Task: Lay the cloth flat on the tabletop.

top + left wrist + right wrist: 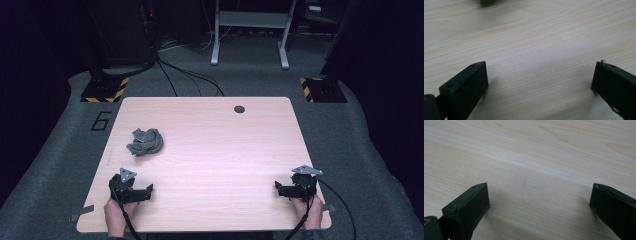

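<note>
Altogether, one crumpled grey cloth [145,142] lay on the left part of the wooden table [215,150], near the left gripper [131,187] yet apart from it. Two grippers rested near the front edge, the right gripper [296,186] far opposite; both stood wide, holding nothing.

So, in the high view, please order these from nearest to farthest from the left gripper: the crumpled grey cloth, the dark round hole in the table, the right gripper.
From the left gripper:
1. Crumpled grey cloth, just beyond it, table's left side.
2. Dark round hole, far edge, right of centre.
3. Right gripper, near right corner.
</note>
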### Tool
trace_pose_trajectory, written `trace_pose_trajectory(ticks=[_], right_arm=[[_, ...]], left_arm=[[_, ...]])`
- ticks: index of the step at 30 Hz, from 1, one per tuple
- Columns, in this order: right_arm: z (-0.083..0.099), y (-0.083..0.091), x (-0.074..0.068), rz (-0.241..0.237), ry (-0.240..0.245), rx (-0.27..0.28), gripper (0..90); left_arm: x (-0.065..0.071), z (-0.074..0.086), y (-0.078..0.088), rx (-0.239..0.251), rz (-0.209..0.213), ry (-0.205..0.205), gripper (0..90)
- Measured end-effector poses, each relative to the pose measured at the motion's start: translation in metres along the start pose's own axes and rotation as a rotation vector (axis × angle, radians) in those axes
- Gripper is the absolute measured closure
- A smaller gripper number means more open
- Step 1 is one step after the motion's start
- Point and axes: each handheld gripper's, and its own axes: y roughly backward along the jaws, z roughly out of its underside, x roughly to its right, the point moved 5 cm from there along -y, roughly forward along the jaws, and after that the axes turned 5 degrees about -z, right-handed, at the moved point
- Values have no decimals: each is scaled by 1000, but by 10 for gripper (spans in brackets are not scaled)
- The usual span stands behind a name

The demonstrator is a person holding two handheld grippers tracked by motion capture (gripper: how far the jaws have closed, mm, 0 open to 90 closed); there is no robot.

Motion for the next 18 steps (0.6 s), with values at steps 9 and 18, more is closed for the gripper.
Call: trace_pose_trajectory(ticks=[9, 18], right_arm=[[0, 0, -1, 0, -15, 2, 21], [0, 0, 0, 5, -16, 3, 31]], left_arm=[[-1, 0, 0, -7, 3, 6, 1], [-1, 0, 0, -11, 2, 7, 0]])
